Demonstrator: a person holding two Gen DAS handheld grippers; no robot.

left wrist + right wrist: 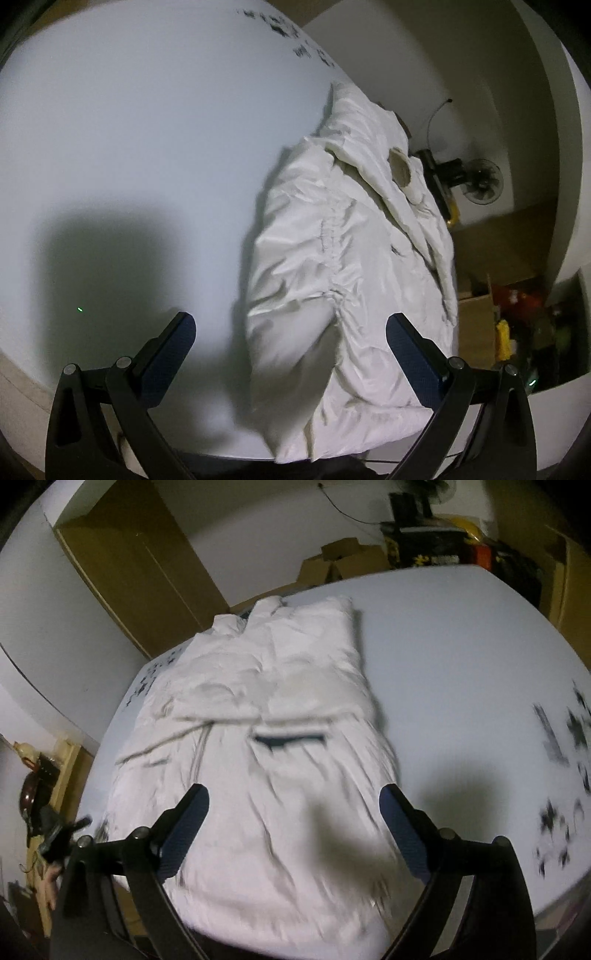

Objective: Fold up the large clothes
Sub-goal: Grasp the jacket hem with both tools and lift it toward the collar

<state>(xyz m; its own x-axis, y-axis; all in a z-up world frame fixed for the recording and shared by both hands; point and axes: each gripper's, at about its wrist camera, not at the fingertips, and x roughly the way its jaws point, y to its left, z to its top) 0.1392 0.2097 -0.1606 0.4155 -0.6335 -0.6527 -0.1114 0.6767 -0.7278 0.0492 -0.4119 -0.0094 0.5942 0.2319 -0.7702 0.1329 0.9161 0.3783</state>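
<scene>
A large white padded coat (pixel 343 266) lies folded lengthwise on a pale blue-white sheet (pixel 129 147), with its collar opening toward the far end. In the right wrist view the coat (pixel 266 746) lies spread flat with a dark pocket slit in its middle, and the view is motion-blurred. My left gripper (pixel 291 321) is open and empty, above the coat's near left edge. My right gripper (pixel 293 794) is open and empty, above the coat's near end.
The sheet (pixel 461 664) has black printed marks near its edges. A fan (pixel 480 181) stands beyond the surface. Cardboard boxes (pixel 343 565) and a brown wardrobe (pixel 140 561) are behind. Clutter (pixel 524 325) sits on the floor at right.
</scene>
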